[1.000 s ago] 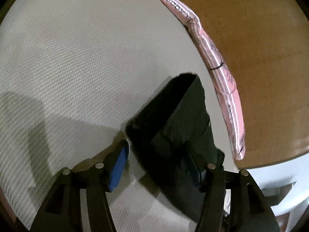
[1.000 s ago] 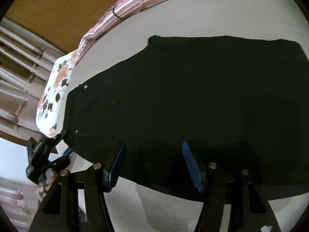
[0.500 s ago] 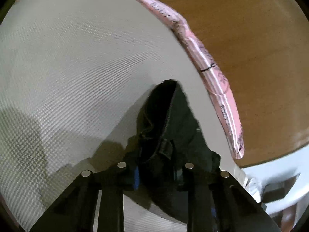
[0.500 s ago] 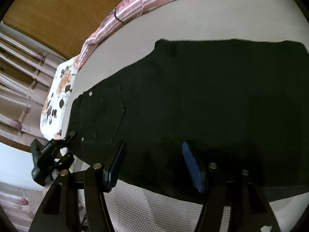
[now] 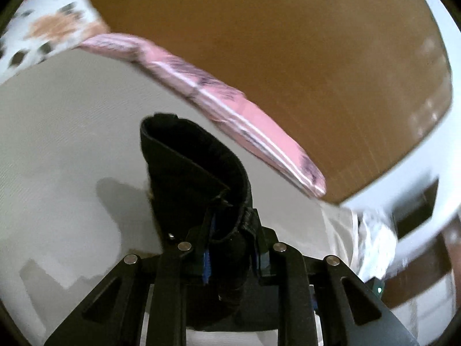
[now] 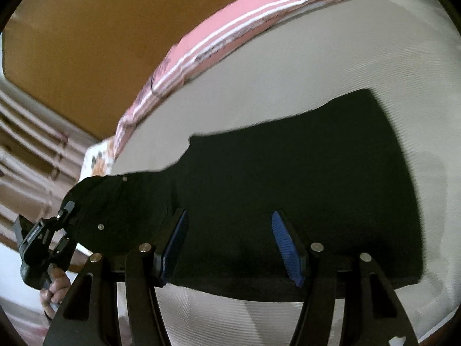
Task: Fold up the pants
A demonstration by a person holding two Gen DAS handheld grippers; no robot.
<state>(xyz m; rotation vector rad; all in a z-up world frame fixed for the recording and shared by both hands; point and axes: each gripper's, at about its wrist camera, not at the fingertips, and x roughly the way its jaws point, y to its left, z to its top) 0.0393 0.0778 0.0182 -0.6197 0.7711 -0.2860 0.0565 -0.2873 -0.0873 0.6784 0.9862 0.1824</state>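
Observation:
Black pants [image 6: 288,178] lie spread on a pale woven bed surface [image 6: 345,57]. My left gripper [image 5: 230,248] is shut on the waistband end of the pants [image 5: 196,173], which rises curled above the bed. It also shows at the left of the right wrist view [image 6: 62,225], lifting that end. My right gripper [image 6: 230,242] is open, its blue pads over the near edge of the pants, holding nothing.
A pink striped cloth [image 5: 230,109] lies along the bed's far edge against a brown wooden headboard [image 5: 288,28]. A floral pillow [image 5: 43,37] sits at one corner. White furniture [image 5: 403,196] stands beside the bed.
My left gripper closed on the waistband and has lifted it off the bed. The right gripper stays open and has shifted over the pants' near edge.

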